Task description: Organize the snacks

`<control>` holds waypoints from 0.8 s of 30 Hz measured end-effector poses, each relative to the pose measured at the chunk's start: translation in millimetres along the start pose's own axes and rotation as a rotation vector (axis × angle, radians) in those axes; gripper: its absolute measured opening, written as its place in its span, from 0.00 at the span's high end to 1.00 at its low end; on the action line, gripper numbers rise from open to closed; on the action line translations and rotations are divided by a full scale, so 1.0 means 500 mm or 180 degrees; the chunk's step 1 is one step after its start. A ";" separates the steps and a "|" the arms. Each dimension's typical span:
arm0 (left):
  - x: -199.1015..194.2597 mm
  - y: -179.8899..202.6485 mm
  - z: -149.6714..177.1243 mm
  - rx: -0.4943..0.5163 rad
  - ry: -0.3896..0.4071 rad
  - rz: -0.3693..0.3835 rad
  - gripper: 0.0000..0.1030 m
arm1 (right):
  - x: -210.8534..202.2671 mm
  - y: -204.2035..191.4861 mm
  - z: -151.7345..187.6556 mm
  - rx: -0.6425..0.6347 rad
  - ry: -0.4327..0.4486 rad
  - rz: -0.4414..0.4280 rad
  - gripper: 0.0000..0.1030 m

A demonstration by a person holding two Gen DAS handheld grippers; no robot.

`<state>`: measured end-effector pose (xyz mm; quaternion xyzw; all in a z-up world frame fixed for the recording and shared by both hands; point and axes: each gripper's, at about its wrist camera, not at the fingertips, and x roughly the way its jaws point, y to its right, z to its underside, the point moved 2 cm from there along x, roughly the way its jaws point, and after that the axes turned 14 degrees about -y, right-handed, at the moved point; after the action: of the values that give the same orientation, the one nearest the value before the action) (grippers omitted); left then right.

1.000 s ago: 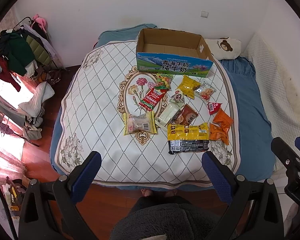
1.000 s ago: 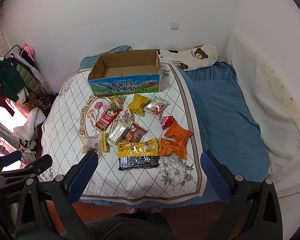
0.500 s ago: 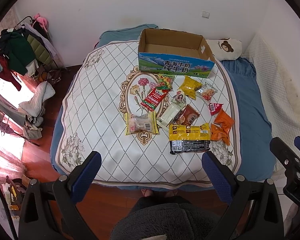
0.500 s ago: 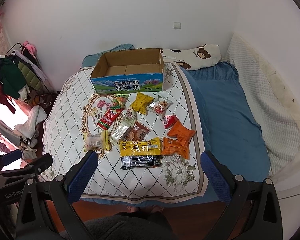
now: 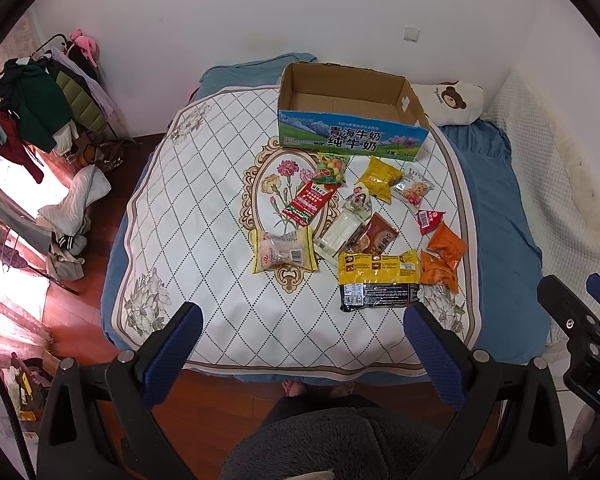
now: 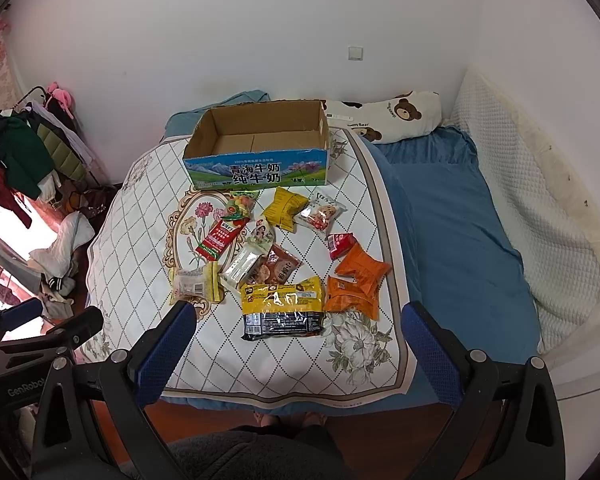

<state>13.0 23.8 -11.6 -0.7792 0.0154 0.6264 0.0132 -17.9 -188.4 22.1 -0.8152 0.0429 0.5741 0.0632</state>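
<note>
Occlusion: white packet [image 5: 342, 232] partly under brown packet [image 5: 374, 236] | rear orange packet [image 6: 350, 296] overlapped by front orange packet [image 6: 362, 268] | Legibility: small print on yellow-black bag [image 6: 282, 306] too fine to read | Cut-off: person's dark fleece garment [image 5: 340, 444] cropped at bottom edge | clothes rack [image 5: 32, 112] cropped at left edge.

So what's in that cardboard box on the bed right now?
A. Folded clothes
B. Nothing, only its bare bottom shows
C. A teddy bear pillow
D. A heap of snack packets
B: the cardboard box shows only bare brown floor, while the snack packets all lie on the blanket in front of it.
</note>
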 end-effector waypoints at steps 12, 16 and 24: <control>-0.004 -0.001 0.000 -0.0004 0.0000 0.0006 0.00 | -0.003 0.001 0.002 -0.0004 0.0005 -0.0003 0.00; -0.006 0.000 0.000 -0.0005 0.0002 0.0005 0.00 | -0.004 0.000 0.003 -0.0007 0.0003 -0.0008 0.00; -0.010 -0.002 -0.001 -0.0010 0.0003 0.0005 0.00 | -0.004 -0.001 0.006 -0.0012 -0.0009 -0.0031 0.00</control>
<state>12.6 24.9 -6.4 -0.7795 0.0151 0.6261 0.0115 -21.2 -187.5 23.0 -0.8148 0.0377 0.5749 0.0644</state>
